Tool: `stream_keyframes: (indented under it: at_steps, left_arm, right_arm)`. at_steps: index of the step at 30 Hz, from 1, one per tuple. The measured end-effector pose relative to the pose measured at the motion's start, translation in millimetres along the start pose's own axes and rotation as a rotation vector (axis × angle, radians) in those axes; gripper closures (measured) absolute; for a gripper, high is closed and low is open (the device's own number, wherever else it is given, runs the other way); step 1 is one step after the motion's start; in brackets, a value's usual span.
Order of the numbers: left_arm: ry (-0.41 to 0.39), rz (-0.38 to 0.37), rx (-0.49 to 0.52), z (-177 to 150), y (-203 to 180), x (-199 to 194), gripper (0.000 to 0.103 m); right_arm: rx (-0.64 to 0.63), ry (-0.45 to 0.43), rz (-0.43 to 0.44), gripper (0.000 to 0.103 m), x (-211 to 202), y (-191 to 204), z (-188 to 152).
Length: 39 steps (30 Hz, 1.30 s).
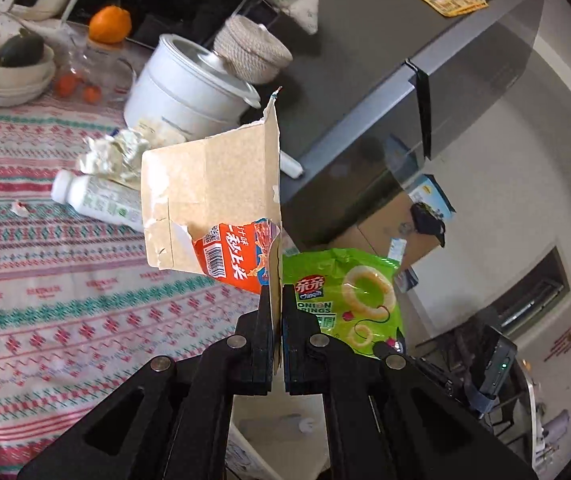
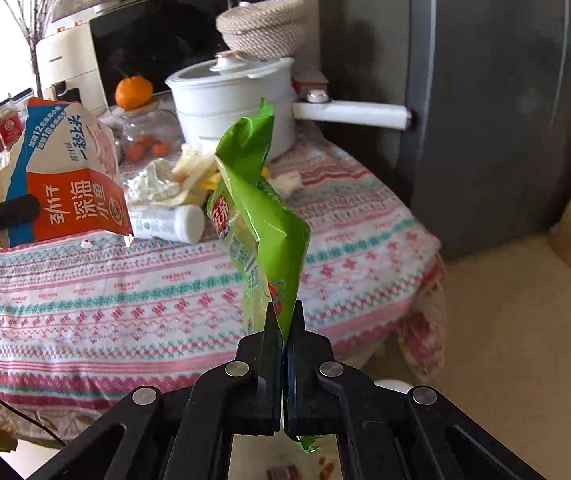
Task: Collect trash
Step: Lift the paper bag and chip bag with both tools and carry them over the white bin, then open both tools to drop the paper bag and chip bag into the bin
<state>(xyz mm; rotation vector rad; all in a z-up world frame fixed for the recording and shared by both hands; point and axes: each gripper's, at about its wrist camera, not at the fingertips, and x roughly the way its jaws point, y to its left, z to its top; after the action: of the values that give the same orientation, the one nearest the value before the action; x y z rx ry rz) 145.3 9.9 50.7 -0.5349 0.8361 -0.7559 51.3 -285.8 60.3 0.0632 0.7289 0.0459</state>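
Left gripper (image 1: 277, 300) with flat black fingers, black arms with long cut-out holes, round silver pins at the joints, right gripper (image 2: 284, 312) just the same, thin black cable near its left side

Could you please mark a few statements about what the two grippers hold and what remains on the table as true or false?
1. The left gripper is shut on the torn cardboard box. True.
2. The right gripper is open and empty. False: it is shut on the green snack bag.
3. A white plastic bottle lies on its side on the patterned tablecloth. True.
4. The woven basket sits on the floor. False: it rests on top of the white pot.
5. The orange is inside the white pot. False: it sits on a glass jar beside the pot.
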Motion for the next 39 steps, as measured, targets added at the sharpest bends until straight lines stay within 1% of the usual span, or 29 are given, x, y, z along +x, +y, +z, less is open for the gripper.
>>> stream_keyframes:
  at_steps: [3,5,7,9,12,14,16,21,22,24,25,26,27,28,30,32,34,39]
  left_arm:
    - [0.064,-0.028,0.039,-18,-18,20,0.101]
    - [0.109,-0.043,0.068,-31,-31,33,0.101]
    - [0.157,-0.065,0.09,-43,-43,46,0.101]
    - [0.199,-0.089,0.119,-56,-57,57,0.1]
    - [0.244,-0.104,0.176,-74,-74,68,0.1]
    - [0.271,-0.103,0.207,-84,-82,75,0.1]
    - [0.295,-0.109,0.218,-91,-86,79,0.1]
    - [0.339,-0.127,0.221,-103,-86,85,0.1]
    - [0.348,-0.128,0.226,-105,-86,86,0.1]
    - [0.361,-0.129,0.238,-110,-88,88,0.101]
    - [0.365,-0.128,0.244,-112,-88,88,0.101]
    - [0.367,-0.128,0.248,-113,-89,89,0.1]
    - [0.369,-0.129,0.251,-113,-89,89,0.1]
    - [0.371,-0.13,0.253,-113,-89,90,0.1]
    - [0.374,-0.132,0.256,-114,-90,90,0.1]
    - [0.387,-0.134,0.266,-117,-91,92,0.1]
    - [0.411,-0.13,0.288,-124,-94,97,0.1]
    - [0.49,-0.096,0.337,-150,-96,113,0.1]
  right_arm:
    - [0.083,0.071,-0.027,0.103,-1,-30,-28]
    - [0.117,0.12,-0.04,0.103,1,-44,-44]
    - [0.104,0.155,-0.066,0.103,3,-47,-54]
    - [0.087,0.174,-0.067,0.103,1,-45,-61]
    - [0.087,0.215,-0.063,0.103,0,-45,-75]
    - [0.095,0.255,-0.075,0.103,3,-47,-83]
    - [0.106,0.278,-0.089,0.102,5,-50,-88]
    - [0.14,0.299,-0.071,0.099,6,-57,-92]
    - [0.139,0.312,-0.062,0.095,9,-56,-92]
    - [0.139,0.319,-0.06,0.077,11,-55,-92]
    - [0.139,0.313,-0.072,0.059,10,-55,-91]
    - [0.147,0.297,-0.088,0.045,7,-56,-90]
    - [0.16,0.28,-0.096,0.041,4,-58,-88]
    - [0.173,0.265,-0.092,0.038,1,-60,-88]
    - [0.202,0.242,-0.087,0.038,-4,-65,-86]
    - [0.227,0.228,-0.107,0.038,-7,-71,-84]
    - [0.258,0.216,-0.119,0.038,-8,-78,-81]
    - [0.319,0.192,-0.124,0.038,-11,-89,-77]
